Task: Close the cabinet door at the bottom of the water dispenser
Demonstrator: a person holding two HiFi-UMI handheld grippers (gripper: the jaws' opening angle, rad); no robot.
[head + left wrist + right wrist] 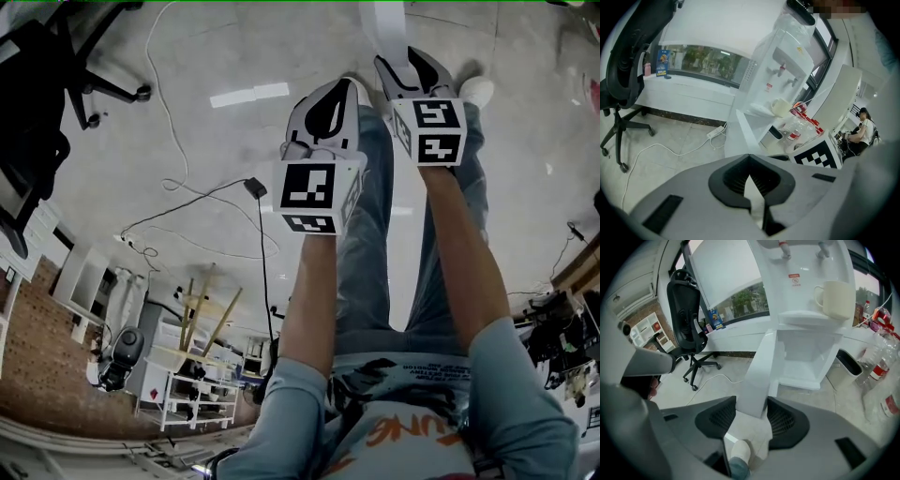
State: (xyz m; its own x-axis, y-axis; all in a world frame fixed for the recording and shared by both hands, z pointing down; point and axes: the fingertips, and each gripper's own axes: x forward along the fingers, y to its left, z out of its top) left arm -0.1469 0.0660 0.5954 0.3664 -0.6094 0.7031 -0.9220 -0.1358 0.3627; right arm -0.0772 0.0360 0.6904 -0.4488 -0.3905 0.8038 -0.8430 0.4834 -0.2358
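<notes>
White cabinet door hangs open at the foot of the water dispenser, apart from both claws: right claw spread and empty, left claw pressed together. A glancing push on its thin edge could slip, leaving it ajar.

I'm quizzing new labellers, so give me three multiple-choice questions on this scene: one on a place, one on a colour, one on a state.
1. Where is the cream mug? A on the floor; B on the ledge of the water dispenser; C on the windowsill.
2. What colour is the office chair? A white; B red; C black.
3. The cabinet door is: A open; B shut; C missing.
Answers: B, it stands on the ledge; C, its back and base are black; A, it stands swung out from the dispenser.
</notes>
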